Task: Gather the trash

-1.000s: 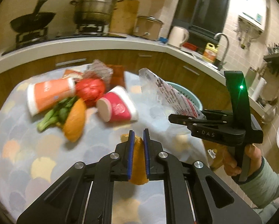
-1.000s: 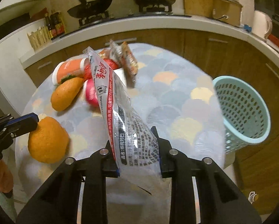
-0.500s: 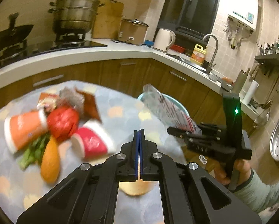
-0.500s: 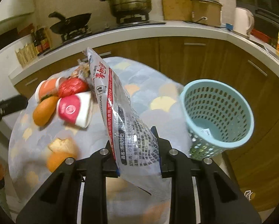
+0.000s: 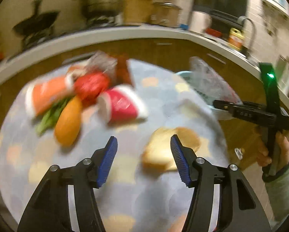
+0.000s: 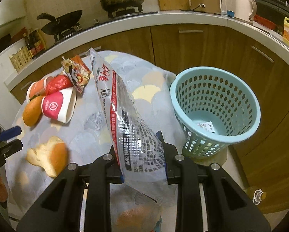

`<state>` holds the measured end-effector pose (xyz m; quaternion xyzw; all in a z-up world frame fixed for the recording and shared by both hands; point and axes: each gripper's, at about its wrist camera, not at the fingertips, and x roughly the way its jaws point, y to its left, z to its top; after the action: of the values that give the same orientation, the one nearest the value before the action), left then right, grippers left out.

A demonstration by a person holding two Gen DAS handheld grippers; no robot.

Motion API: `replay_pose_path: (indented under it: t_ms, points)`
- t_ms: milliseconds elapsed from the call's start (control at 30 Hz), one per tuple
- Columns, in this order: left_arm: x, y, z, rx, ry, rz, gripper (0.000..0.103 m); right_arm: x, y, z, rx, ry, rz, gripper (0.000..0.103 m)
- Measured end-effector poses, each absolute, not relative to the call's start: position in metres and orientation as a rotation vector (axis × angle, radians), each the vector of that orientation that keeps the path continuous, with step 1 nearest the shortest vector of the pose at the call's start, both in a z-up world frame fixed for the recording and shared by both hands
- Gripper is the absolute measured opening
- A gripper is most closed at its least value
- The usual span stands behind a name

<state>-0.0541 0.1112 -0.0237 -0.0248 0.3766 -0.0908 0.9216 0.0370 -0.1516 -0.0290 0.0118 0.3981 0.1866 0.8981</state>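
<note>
Clear printed plastic bag (image 6: 125, 119) clamped in right hand-held gripper (image 6: 142, 166), w/ light-blue perforated plastic basket (image 6: 215, 112) just beside. Left hand-held gripper (image 5: 143, 160) wide open (nothing held) over desk (image 5: 159, 100), torn bread piece (image 5: 163, 150) btwn fingers.

Your left wrist view is motion-blurred throughout: the red cup (image 5: 123, 106), the orange cup (image 5: 47, 94) and the greens (image 5: 51, 114) beside it show as smears, print unreadable. The torn bread (image 5: 163, 150) is partly covered by your left gripper (image 5: 143, 159) finger. The basket (image 5: 185, 75) there is mostly hidden behind the plastic bag (image 5: 212, 83). In your right wrist view the bag's lower end (image 6: 144, 174) covers the finger pads of the right gripper (image 6: 141, 154), so pad contact cannot be read. An orange object (image 6: 134, 218) under the bag is unidentifiable. The slip (image 6: 208, 125) in the basket (image 6: 250, 96) is too small to read. The bottle (image 6: 257, 195) is cut off by the frame edge.
</note>
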Motion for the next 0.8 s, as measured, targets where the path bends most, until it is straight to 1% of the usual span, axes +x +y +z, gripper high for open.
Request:
replay_pose_path:
  t_ms: [133,267,433,500,533,567,600,633,667,700,733,800]
  points:
    - [-0.056,0.122,-0.051,-0.163,0.827,-0.174,0.057,0.033,-0.147,-0.031,0.014,0.822,0.390,0.023]
    - [-0.048,0.122,-0.057,-0.257,0.838,-0.224,0.057,0.031,-0.144,-0.030,0.005,0.823,0.391,0.023]
    - [-0.045,0.102,-0.061,-0.230,0.847,-0.269,0.057,0.032,-0.146,-0.031,0.006,0.822,0.391,0.023]
    - [-0.041,0.095,-0.063,-0.231,0.861,-0.279,0.059,0.033,-0.147,-0.033,0.012,0.831,0.392,0.024]
    - [-0.037,0.092,-0.067,-0.236,0.877,-0.283,0.058,0.034,-0.148,-0.034,0.016,0.832,0.391,0.024]
    - [-0.034,0.090,-0.069,-0.240,0.884,-0.286,0.055,0.035,-0.150,-0.035,0.018,0.833,0.389,0.023]
    - [-0.032,0.087,-0.070,-0.238,0.882,-0.284,0.045,0.035,-0.150,-0.035,0.020,0.833,0.388,0.023]
    - [-0.029,0.085,-0.069,-0.233,0.883,-0.276,0.043,0.035,-0.151,-0.035,0.022,0.832,0.387,0.023]
    - [-0.027,0.084,-0.069,-0.222,0.881,-0.263,0.032,0.035,-0.152,-0.036,0.021,0.831,0.386,0.023]
    - [-0.025,0.083,-0.067,-0.209,0.876,-0.246,0.013,0.035,-0.153,-0.036,0.020,0.828,0.384,0.023]
    - [-0.023,0.083,-0.066,-0.204,0.876,-0.238,0.004,0.035,-0.154,-0.036,0.019,0.824,0.384,0.023]
    - [-0.020,0.084,-0.065,-0.222,0.886,-0.258,0.004,0.034,-0.157,-0.034,0.020,0.811,0.382,0.023]
